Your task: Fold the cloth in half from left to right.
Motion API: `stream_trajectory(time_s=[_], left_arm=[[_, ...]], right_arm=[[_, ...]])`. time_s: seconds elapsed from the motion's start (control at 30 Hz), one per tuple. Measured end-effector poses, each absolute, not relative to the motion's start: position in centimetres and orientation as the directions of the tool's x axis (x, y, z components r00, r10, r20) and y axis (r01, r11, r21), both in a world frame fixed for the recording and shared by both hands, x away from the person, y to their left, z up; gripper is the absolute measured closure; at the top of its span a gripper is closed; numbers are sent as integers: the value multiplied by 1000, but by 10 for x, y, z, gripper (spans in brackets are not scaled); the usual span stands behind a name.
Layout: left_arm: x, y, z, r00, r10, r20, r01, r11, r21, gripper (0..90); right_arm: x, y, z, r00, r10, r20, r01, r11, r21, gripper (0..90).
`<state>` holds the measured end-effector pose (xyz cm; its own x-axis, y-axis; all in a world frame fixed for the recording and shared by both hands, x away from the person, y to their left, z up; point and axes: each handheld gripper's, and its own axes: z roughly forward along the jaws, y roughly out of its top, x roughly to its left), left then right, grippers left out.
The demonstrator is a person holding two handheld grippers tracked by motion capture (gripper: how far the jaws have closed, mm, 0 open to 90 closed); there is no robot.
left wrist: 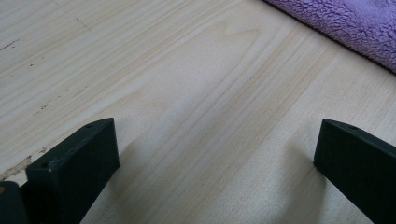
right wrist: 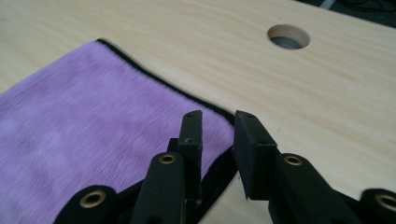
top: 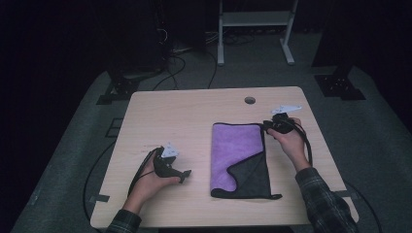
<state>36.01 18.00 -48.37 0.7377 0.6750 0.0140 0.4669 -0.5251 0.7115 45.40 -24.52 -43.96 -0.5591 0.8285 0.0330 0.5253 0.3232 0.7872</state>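
A purple towel (top: 235, 148) with a black hem lies flat on the right half of the wooden table (top: 170, 111). Its near right part is folded over, showing a grey underside (top: 253, 174). My right gripper (top: 267, 125) sits at the towel's far right corner. In the right gripper view the jaws (right wrist: 218, 119) stand a little apart over that corner of the towel (right wrist: 93, 126), and the pads do not press on it. My left gripper (top: 184, 174) rests on bare wood left of the towel. Its jaws (left wrist: 217, 135) are wide open with nothing between them, and the towel's edge (left wrist: 355, 23) lies beyond them.
A round cable hole (top: 249, 100) (right wrist: 288, 36) is cut in the table near its far edge, beyond the towel. A white frame (top: 255, 29) and cables stand on the floor behind the table. Bare wood spans the table's left and far parts.
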Motion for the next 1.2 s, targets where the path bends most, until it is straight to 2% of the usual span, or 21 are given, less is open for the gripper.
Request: stream_trajectory(time_s=[0.53, 0.87, 1.2], left_arm=[[360, 180, -484, 737, 676, 14, 468, -525, 711, 0], [360, 180, -484, 736, 676, 14, 468, -524, 711, 0], [360, 180, -484, 736, 676, 14, 468, -524, 712, 0]], right_arm=[[394, -237, -441, -664, 745, 70, 499, 371, 783, 645], [361, -206, -444, -758, 648, 77, 444, 426, 788, 579], [349, -168, -452, -830, 547, 105, 403, 460, 791, 498]])
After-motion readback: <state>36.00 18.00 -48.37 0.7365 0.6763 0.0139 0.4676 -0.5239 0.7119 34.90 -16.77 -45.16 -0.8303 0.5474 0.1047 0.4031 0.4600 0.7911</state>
